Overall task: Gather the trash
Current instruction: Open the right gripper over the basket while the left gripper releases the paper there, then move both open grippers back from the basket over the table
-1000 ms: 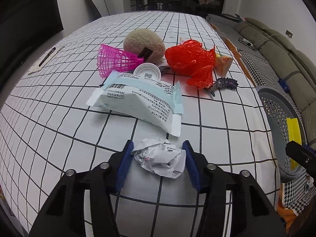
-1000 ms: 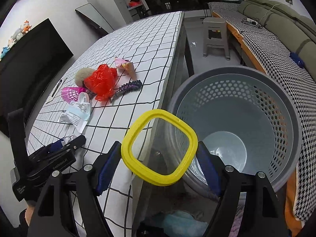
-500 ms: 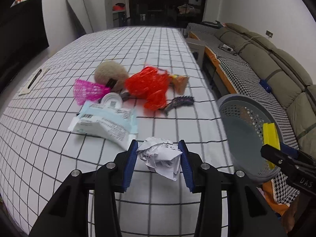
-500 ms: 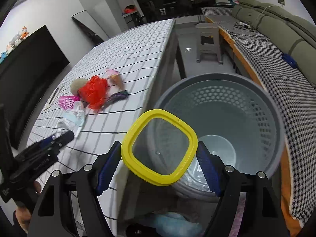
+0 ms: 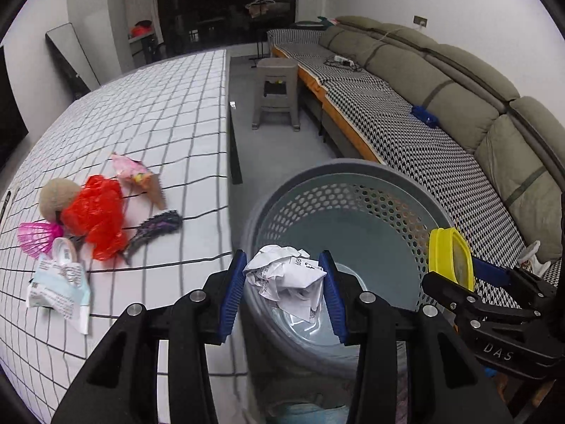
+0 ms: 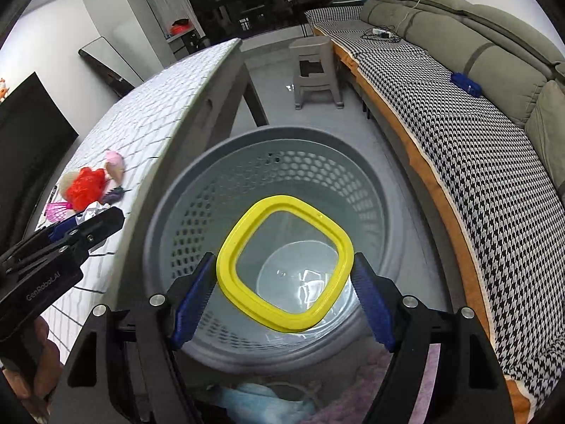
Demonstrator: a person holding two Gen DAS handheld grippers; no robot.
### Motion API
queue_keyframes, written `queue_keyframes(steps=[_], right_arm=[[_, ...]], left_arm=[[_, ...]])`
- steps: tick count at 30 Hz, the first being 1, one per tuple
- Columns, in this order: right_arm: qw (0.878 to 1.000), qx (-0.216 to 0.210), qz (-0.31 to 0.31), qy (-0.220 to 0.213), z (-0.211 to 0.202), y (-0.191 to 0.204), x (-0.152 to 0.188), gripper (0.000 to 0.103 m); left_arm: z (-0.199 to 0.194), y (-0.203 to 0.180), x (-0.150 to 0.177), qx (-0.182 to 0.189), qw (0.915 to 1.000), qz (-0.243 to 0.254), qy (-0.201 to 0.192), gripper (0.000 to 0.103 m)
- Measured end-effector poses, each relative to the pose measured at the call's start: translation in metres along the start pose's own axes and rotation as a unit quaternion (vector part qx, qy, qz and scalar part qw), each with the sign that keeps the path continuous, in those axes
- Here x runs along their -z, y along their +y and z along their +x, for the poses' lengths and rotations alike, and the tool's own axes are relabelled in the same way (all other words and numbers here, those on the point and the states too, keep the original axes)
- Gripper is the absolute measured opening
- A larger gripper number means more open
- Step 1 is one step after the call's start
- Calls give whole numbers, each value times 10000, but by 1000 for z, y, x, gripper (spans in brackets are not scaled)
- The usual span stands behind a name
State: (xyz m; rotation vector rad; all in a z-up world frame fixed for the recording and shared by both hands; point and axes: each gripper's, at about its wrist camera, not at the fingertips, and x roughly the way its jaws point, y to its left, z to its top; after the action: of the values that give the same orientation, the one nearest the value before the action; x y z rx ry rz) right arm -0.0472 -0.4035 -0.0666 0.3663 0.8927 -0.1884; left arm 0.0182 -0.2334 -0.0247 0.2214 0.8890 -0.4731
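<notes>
Grey perforated plastic basket sits on the floor just beside the checked table, and looks empty so far, only a bare bottom showing. Both hauls are hanging over it: right gripper clamped on a yellow-rimmed clear square lid, left gripper squeezed on a crumpled white paper ball near the rim. Drop-off step, I'd say; next is just letting go. Red plastic bag and other junk are left on the table.
</notes>
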Motion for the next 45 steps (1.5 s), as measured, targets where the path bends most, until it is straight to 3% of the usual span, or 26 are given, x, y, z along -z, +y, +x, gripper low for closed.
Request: queue_keyframes(steps=[10, 15, 21, 33, 45], right_arm=[[9997, -93, 81, 206, 24, -17, -11, 74], [9999, -86, 24, 145, 25, -16, -15, 76], [9999, -87, 85, 104, 24, -18, -14, 81], [9998, -88, 150, 47, 17, -16, -8, 81], [9999, -74, 103, -46, 5, -9, 2, 81]], left_arm=[[26, -10, -2, -26, 9995, 7, 303, 45], [27, -9, -2, -32, 9995, -23, 313, 62], [29, -6, -2, -47, 9995, -81, 313, 68], [20, 0, 1, -65, 9996, -188, 184, 79], [5, 6, 10, -77, 9996, -274, -2, 84]])
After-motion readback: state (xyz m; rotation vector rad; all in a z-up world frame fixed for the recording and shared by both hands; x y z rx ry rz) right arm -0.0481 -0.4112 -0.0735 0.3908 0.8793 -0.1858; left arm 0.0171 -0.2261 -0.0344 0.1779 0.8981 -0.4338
